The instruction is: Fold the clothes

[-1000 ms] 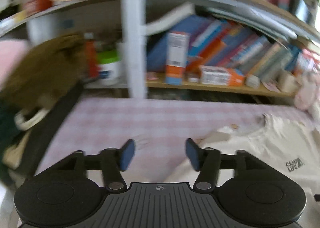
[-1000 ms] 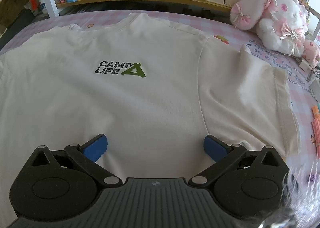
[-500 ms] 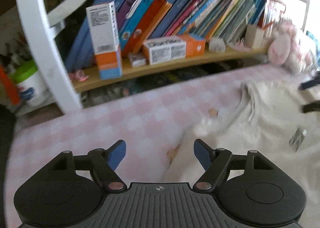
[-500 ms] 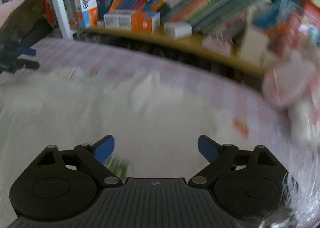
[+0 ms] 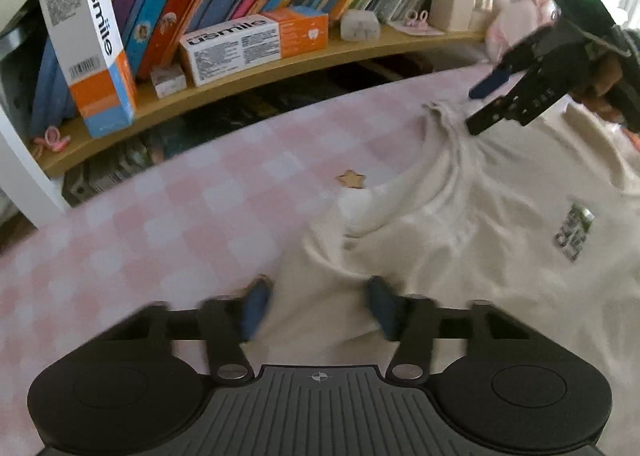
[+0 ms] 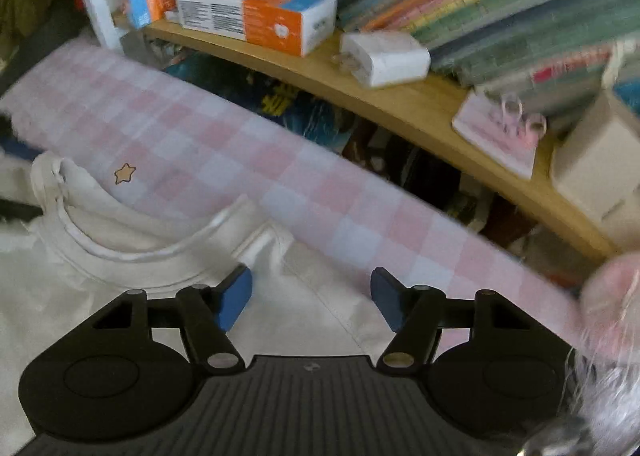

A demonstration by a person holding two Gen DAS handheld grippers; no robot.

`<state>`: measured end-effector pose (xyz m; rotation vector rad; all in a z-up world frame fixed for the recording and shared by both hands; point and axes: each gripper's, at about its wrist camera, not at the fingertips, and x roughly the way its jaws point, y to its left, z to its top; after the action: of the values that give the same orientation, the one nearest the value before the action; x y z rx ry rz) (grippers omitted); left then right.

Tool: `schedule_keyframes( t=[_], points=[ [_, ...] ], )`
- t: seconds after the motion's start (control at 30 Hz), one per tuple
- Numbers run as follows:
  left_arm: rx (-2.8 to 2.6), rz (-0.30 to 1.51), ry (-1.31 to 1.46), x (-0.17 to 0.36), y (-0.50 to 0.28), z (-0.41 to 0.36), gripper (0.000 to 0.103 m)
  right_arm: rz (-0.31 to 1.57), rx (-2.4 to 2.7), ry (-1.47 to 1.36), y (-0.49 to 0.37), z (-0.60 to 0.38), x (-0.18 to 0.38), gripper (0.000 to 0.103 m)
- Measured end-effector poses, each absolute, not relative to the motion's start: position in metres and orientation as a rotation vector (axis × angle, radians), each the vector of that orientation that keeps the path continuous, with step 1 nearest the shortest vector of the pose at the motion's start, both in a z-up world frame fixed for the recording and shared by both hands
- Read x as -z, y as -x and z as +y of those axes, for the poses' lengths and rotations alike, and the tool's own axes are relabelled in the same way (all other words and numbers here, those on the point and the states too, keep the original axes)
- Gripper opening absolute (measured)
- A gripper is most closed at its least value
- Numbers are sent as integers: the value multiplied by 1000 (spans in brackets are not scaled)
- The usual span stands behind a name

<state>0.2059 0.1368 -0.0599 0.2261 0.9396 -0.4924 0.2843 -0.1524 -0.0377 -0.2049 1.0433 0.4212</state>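
While the cream T-shirt (image 5: 472,216) lies flat on the pink checked cloth (image 5: 160,224), the left gripper (image 5: 316,304) has just been closing, shoulder fabric between its blurred jaws; grip cannot be confirmed. The right gripper (image 6: 310,296), also closing, stands unclenched over the shoulder seam beside the collar (image 6: 132,256). Two shelf boxes (image 5: 256,42) read "usmile".

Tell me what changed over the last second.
Both grippers swung to the T-shirt's top edge near the shelf. The left gripper came down over one shoulder, its jaws closing around the cloth. The right gripper left the shirt's middle for the other shoulder beside the collar, jaws narrowing but not yet gripping. The shirt stayed flat on the checked cloth; the shelf items are unmoved.
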Motion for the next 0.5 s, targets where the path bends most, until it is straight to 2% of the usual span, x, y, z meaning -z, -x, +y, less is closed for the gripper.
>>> schedule_keyframes(
  t=[0.07,0.1,0.13,0.23,0.3,0.33,0.37,0.4,0.47,0.5],
  points=[
    [457,960,-191,55,-206,137,6,1046,-427,209,-280,-155,35,44],
    [427,953,-178,49,-207,138,4,1054,-437,205,-278,-157,33,14],
    [378,905,-172,38,-207,139,4,1070,-441,186,-276,-160,30,5],
    [279,693,-211,4,-204,130,5,961,-372,124,-265,-170,16,5],
    [252,620,-295,1,-200,112,14,904,-310,117,-258,-169,15,5],
    [269,657,-361,10,-204,104,20,880,-279,118,-255,-168,16,5],
    [278,717,-409,20,-210,101,37,876,-263,133,-253,-165,21,5],
    [272,775,-433,28,-216,102,46,883,-254,156,-253,-163,27,5],
    [277,811,-385,33,-218,117,47,895,-242,160,-254,-163,35,5],
    [284,807,-347,33,-217,126,51,897,-238,155,-254,-165,36,5]
  ],
)
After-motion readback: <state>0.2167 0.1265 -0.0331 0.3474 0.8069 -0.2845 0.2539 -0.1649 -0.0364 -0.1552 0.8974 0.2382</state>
